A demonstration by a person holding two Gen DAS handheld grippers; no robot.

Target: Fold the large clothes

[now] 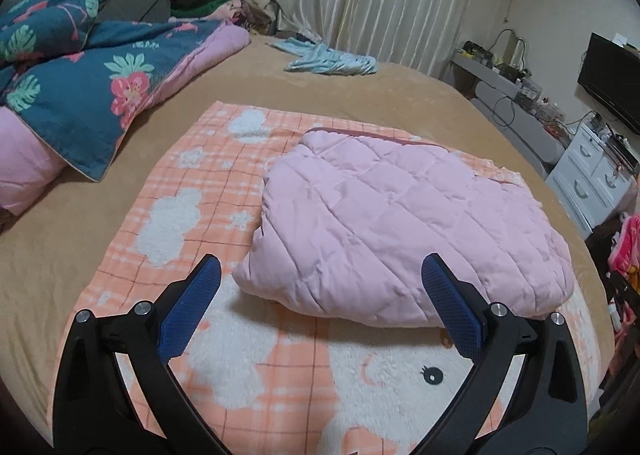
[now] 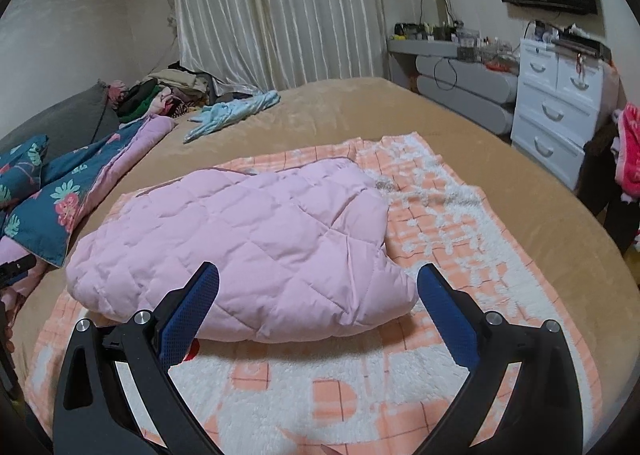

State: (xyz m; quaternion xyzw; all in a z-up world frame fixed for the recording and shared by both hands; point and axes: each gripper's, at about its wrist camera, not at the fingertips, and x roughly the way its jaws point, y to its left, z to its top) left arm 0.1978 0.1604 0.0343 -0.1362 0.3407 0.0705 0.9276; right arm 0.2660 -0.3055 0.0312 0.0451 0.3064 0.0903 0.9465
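Lying folded on the blanket (image 1: 168,215), pink quilted jacket (image 1: 400,223) faces both spread claws.

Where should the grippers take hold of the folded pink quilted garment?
Probably at the two near corners of the folded pink quilted garment, approached from the near side: its rounded fold edge faces both open grippers, left gripper and right gripper, and lies raised above the peach checked blanket.

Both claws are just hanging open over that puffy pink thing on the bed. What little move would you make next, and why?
Probably lift both away. The pink quilted garment already lies as a compact folded bundle on the orange plaid blanket, and the left gripper and right gripper are open and holding nothing. If neater edges matter, the right one might first press down the puffy near corner.
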